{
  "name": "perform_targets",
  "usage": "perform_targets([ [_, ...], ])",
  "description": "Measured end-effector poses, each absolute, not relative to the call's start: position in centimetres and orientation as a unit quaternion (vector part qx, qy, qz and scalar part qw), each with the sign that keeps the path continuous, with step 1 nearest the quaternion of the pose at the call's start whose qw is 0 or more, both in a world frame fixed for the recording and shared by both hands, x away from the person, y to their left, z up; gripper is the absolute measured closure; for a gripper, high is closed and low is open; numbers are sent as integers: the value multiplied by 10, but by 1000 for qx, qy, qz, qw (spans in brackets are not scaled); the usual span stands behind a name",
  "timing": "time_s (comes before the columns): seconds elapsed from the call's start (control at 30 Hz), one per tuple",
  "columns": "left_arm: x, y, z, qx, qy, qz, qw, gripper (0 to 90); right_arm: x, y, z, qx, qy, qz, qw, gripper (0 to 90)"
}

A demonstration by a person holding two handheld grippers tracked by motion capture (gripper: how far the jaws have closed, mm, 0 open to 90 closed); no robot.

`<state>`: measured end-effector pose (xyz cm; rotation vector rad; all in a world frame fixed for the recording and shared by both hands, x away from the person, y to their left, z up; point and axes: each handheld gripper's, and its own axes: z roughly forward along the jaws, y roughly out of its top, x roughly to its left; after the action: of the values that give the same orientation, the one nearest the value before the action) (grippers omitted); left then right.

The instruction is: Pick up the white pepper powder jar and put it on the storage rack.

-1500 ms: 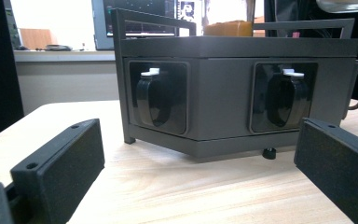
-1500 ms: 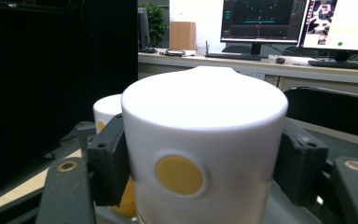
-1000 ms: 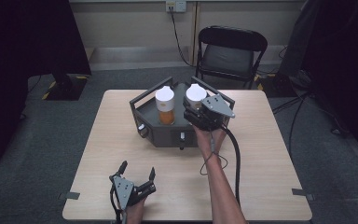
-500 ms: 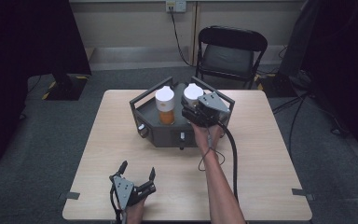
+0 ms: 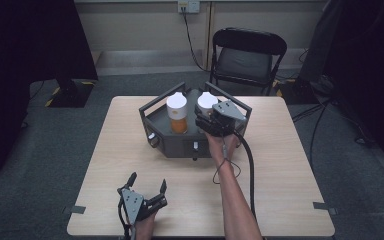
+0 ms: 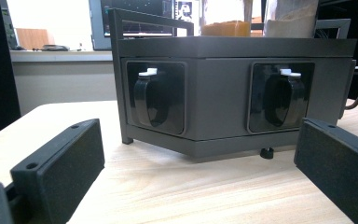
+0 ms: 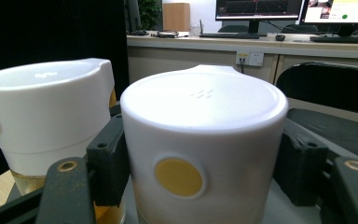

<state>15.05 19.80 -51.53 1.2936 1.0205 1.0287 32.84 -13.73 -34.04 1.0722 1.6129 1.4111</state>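
1. The white-lidded round canister (image 7: pixel 200 154) stands on the dark grey hexagonal tray (image 5: pixel 172 142), beside an orange-filled twin (image 5: pixel 178 114).
2. The right tool (image 5: pixel 207 119) has its jaws closed around the lid; lifting seems not yet begun.
3. The left tool (image 5: pixel 147 187) rests spread and empty on the pale wooden desk (image 5: pixel 280 165).

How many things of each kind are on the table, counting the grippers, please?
White-lidded jars: 2 (jar with orange contents, right jar)
Dark hexagonal stand: 1
Grippers: 2 (left gripper, right gripper)
Total: 5
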Motion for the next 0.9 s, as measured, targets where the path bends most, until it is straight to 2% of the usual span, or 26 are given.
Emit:
perform_targets([
  [0.7,150,198,-515,550,434,437,564,9,330,-139,-342,415,627,550,362,297],
  [0.9,150,198,-515,550,434,437,564,9,325,-138,-349,415,614,560,371,134],
])
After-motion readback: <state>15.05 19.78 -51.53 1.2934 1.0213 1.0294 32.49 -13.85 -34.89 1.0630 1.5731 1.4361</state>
